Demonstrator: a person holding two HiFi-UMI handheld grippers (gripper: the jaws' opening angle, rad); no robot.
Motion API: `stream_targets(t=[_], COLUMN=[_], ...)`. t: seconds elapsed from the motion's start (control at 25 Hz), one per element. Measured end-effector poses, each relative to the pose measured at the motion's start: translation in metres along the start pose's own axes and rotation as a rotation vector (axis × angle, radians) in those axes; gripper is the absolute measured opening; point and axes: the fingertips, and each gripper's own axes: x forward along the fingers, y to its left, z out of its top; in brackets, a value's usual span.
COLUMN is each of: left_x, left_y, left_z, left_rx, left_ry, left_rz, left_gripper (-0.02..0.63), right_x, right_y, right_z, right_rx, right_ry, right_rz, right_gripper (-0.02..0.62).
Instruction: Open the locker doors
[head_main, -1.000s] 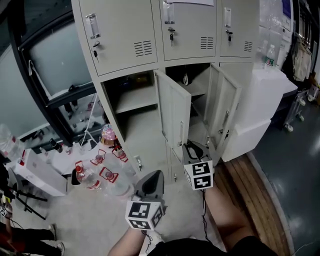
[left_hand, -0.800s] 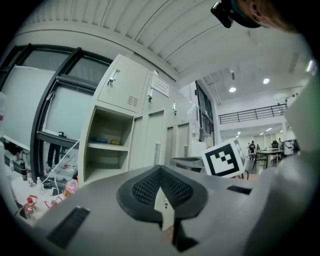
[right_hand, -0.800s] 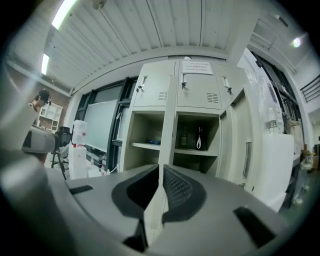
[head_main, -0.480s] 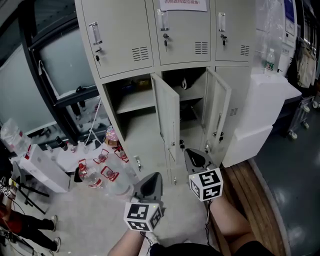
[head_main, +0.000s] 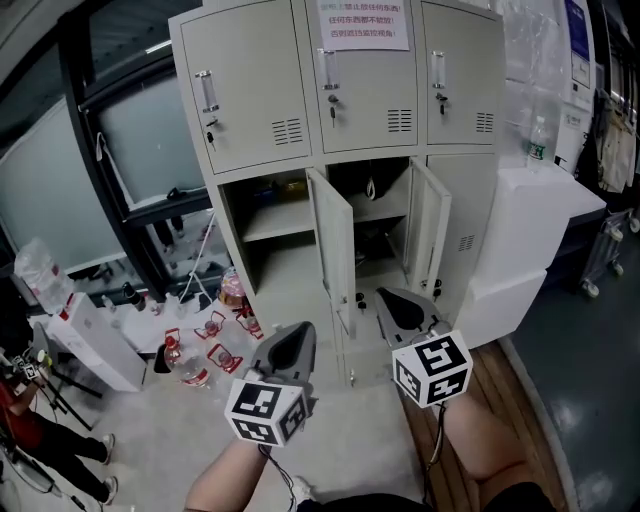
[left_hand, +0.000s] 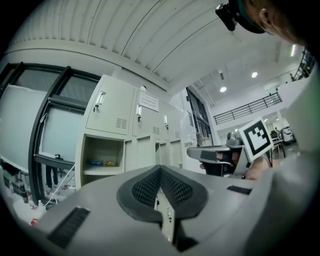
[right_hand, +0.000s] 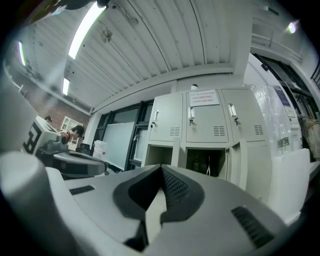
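The cream lockers (head_main: 350, 90) stand ahead of me. Their three top doors (head_main: 365, 75) are closed, each with a handle and a key. Below, the left compartment (head_main: 275, 220) stands open, and so do the middle door (head_main: 335, 250) and the right door (head_main: 432, 235). My left gripper (head_main: 297, 332) is shut and empty, short of the middle door. My right gripper (head_main: 387, 296) is shut on nothing, low in front of the right open door. Neither touches the lockers. The left gripper view shows the shut left gripper (left_hand: 160, 171) facing the lockers (left_hand: 112, 107). The right gripper (right_hand: 161, 168) faces the closed top row (right_hand: 205, 122).
Several water bottles (head_main: 205, 350) and a white box (head_main: 90, 340) lie on the floor at the left. A white cabinet (head_main: 540, 220) with a bottle (head_main: 537, 140) on it stands right of the lockers. A wooden platform (head_main: 500, 420) runs along the right. A person (head_main: 30, 430) is at the lower left.
Both grippers have risen and come back from the lower doors, the right one more. The head view has tilted up, so the whole top row of lockers now shows.
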Motion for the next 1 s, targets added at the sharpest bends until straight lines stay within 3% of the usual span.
stream_targets(t=[0.44, 0.72, 1.0], left_x=[-0.015, -0.018, -0.018], left_y=[0.035, 0.086, 0.147], left_z=[0.112, 0.171, 0.210], left_rx=[0.067, 0.061, 0.040], left_ry=[-0.070, -0.089, -0.137], left_rz=[-0.002, 0.039, 0.107], left_gripper=[0.001, 0.002, 0.001], right_x=[0.029, 0.074, 0.124], right_y=[0.034, 0.062, 0.087], right_z=[0.116, 0.189, 0.237], right_rx=[-0.073, -0.074, -0.025], right_ry=[-0.070, -0.132, -0.187], right_rz=[0.169, 0.241, 0.269], right_gripper=[0.002, 0.002, 0.002])
